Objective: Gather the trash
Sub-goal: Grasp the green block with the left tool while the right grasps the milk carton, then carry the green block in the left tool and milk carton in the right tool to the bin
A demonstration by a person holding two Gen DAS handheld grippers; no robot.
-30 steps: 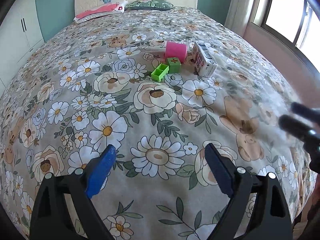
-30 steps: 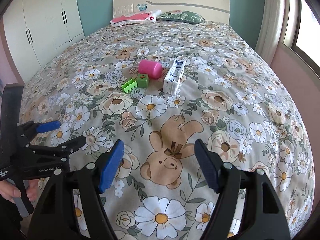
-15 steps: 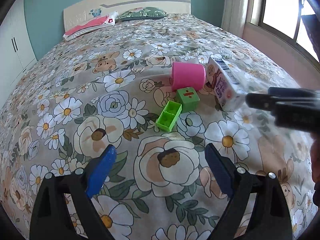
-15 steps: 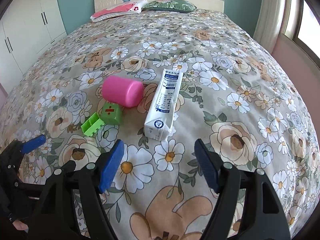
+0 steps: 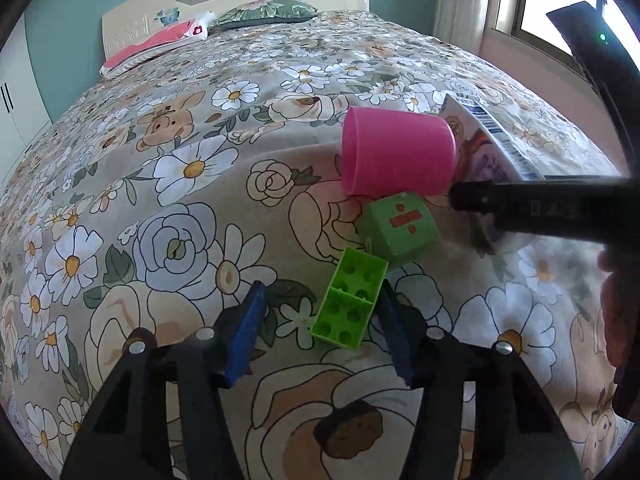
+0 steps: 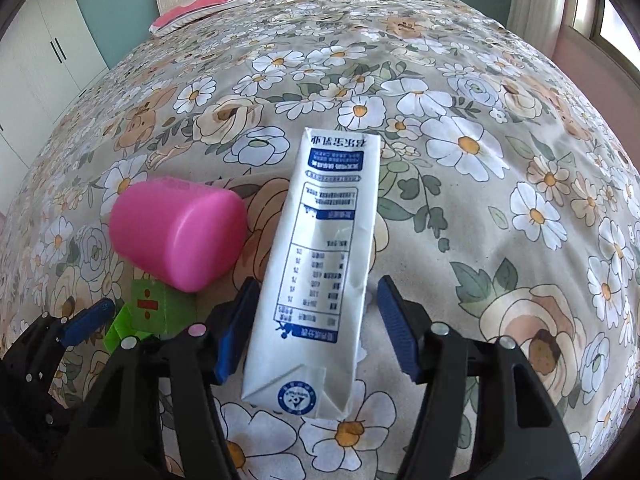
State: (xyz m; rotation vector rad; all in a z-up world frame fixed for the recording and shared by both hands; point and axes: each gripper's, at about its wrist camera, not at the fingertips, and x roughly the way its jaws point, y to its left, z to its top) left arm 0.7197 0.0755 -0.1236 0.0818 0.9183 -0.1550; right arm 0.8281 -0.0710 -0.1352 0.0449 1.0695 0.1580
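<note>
A white milk carton (image 6: 320, 264) lies flat on the floral bedspread, its near end between the open fingers of my right gripper (image 6: 316, 336). A pink cup (image 6: 176, 232) lies on its side to its left, with a green cube (image 6: 162, 310) in front of it. In the left wrist view, a light green two-cell brick (image 5: 350, 300) lies between the open fingers of my left gripper (image 5: 320, 332), against the right pad. The green cube (image 5: 400, 228), the pink cup (image 5: 396, 152) and part of the carton (image 5: 488, 148) lie beyond it.
The bed's floral cover (image 5: 160, 184) stretches back to pillows (image 5: 160, 40) and a headboard. The right gripper's black body (image 5: 540, 208) crosses the right side of the left wrist view. A window (image 5: 560, 0) is at right, white wardrobes (image 6: 40, 60) at left.
Both grippers have moved forward and down to the bed. The left one now straddles the light green brick and the right one straddles the carton's near end. Both have narrowed a little.
</note>
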